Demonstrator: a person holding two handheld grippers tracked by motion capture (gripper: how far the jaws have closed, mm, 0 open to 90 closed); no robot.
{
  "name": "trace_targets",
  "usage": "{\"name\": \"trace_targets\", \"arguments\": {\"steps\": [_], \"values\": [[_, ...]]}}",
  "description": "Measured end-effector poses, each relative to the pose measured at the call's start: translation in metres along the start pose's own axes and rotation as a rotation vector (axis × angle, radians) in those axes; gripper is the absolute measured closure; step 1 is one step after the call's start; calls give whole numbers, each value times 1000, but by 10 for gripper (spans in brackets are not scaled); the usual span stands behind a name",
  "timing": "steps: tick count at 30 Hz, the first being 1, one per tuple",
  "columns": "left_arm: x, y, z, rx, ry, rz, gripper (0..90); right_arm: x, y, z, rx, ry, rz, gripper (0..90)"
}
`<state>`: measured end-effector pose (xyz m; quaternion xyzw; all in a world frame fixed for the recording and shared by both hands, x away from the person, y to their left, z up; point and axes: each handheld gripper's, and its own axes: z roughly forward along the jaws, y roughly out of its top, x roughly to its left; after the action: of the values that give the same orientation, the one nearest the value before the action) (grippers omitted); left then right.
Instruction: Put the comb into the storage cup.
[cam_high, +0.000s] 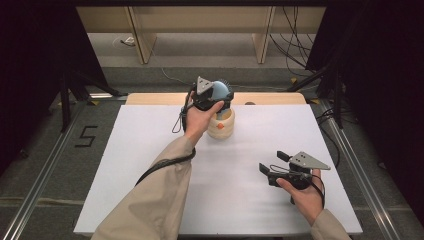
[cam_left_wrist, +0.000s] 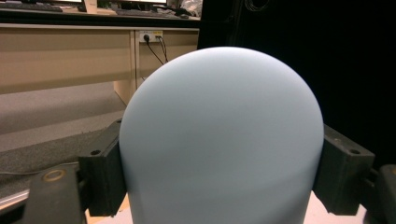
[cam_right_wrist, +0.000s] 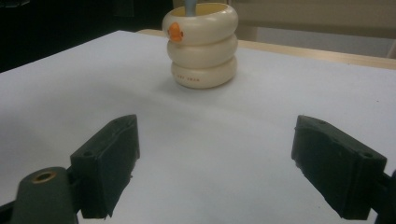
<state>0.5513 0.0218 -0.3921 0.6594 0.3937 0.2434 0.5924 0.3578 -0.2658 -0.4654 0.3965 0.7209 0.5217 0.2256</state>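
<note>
A cream holder (cam_high: 221, 127) made of three stacked rings, with an orange spot on its side, stands at the far middle of the white table (cam_high: 150, 165). Directly above it my left gripper (cam_high: 220, 98) is shut on a pale blue domed brush head (cam_high: 222, 90) with dark bristles along its far side. In the left gripper view both pads press the sides of the dome (cam_left_wrist: 219, 140). A blue stem (cam_right_wrist: 189, 5) drops into the holder (cam_right_wrist: 201, 46). My right gripper (cam_high: 272, 161) hovers at the table's near right, open and holding nothing (cam_right_wrist: 224, 163), its jaws facing the holder.
A wooden strip (cam_high: 150, 98) runs along the table's far edge. Beyond it are light wooden desks (cam_high: 200, 25) and cables (cam_high: 295, 45) on the floor. Metal rails (cam_high: 45, 165) flank the table, and a "5" (cam_high: 86, 136) is marked on the floor at left.
</note>
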Motion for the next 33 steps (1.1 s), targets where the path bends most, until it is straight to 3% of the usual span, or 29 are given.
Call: {"name": "trace_targets", "arguments": {"steps": [22, 27, 31, 33], "values": [[2, 2, -12, 68, 8, -5, 150, 0, 0, 0, 2, -7, -3, 160], [4, 1, -13, 74, 8, -4, 97, 0, 0, 0, 3, -7, -2, 160], [5, 1, -15, 87, 21, 23, 0, 0, 0, 0, 4, -8, -2, 160], [7, 1, -16, 86, 32, 23, 0, 0, 0, 0, 5, -6, -2, 159]]}}
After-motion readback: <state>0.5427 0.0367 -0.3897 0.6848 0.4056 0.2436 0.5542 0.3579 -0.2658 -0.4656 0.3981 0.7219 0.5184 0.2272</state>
